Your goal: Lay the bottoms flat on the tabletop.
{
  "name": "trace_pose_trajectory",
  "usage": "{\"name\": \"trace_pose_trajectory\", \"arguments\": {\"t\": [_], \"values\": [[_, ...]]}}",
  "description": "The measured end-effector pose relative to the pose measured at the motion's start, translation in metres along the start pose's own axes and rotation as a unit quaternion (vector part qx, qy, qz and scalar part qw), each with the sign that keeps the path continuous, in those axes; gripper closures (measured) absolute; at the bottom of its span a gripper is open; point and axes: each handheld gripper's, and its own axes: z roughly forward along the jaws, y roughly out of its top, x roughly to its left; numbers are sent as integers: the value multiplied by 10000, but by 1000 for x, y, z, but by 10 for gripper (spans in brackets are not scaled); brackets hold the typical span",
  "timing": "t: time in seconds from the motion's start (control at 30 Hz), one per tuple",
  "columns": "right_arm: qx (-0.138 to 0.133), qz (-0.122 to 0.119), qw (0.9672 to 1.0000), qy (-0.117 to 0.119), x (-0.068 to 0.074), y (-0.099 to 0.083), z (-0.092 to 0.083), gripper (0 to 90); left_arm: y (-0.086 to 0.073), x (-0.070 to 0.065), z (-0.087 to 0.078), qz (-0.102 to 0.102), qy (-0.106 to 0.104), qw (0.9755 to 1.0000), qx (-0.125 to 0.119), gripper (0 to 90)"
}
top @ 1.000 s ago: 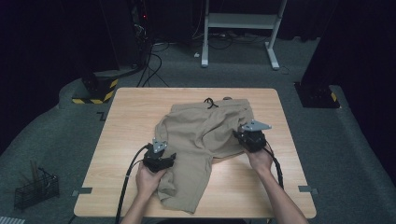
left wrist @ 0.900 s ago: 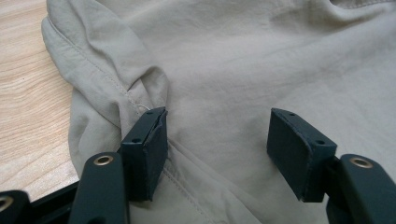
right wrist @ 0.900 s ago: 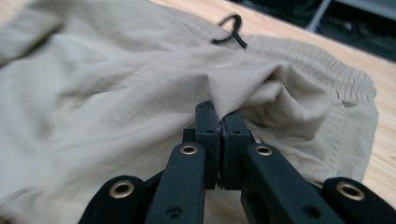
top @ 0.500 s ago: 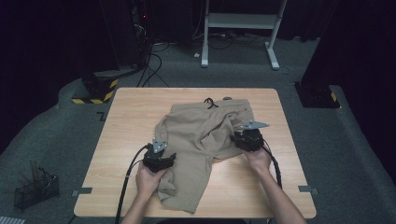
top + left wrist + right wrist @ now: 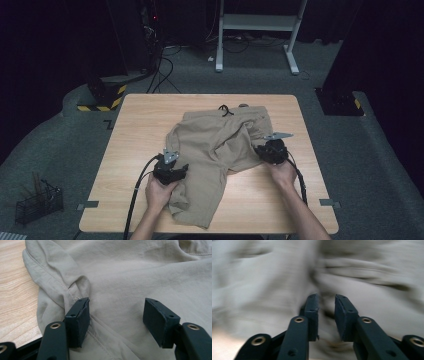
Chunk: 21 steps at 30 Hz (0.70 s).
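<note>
You are working a pair of beige shorts (image 5: 220, 150) that are lying crumpled across the middle of the wooden table (image 5: 135, 130), the waistband with its dark drawstring (image 5: 225, 110) pointing at the far edge and one leg trailing down toward the near edge, close to your left forearm.

Your left gripper (image 5: 170, 169) is sitting on the left edge of the shorts, just where the cloth is meeting bare wood. In the left gripper view its jaws are standing wide apart over the fabric (image 5: 120, 285), one pad touching a folded, stitched seam (image 5: 62, 285) and the other resting out on flat cloth; nothing is being pinched between them, so that gripper is released.

Your right gripper (image 5: 271, 150) is lying at the right side of the shorts, beside the shorter leg, with your hand (image 5: 282, 172) behind it on the table. Its jaws have just been closing after a quick opening. In the right gripper view, which is blurring with motion, the two pads are standing a narrow gap apart above the cloth (image 5: 374, 290), with a dark fold showing in the gap; the pads are not pressing on it, so this gripper is also grasping nothing.
</note>
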Motion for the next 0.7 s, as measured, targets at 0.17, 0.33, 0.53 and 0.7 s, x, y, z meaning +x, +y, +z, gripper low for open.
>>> {"name": "trace_pose_trajectory", "arguments": {"t": [0.17, 0.33, 0.53, 0.7], "values": [[31, -416, 9978, 519, 37, 3, 3, 656, 0, 0, 0, 1, 4, 10000, 1, 381], [-84, -596, 9977, 319, 48, 6, 8, 598, 0, 0, 0, -5, 8, 10000, 2, 381], [-615, -284, 9977, -14, 30, 1, -21, 592, 0, 0, 0, -7, 8, 10000, 0, 381], [-557, -160, 9981, -191, 17, 1, -18, 563, 0, 0, 0, -8, 11, 10000, 1, 381]]}}
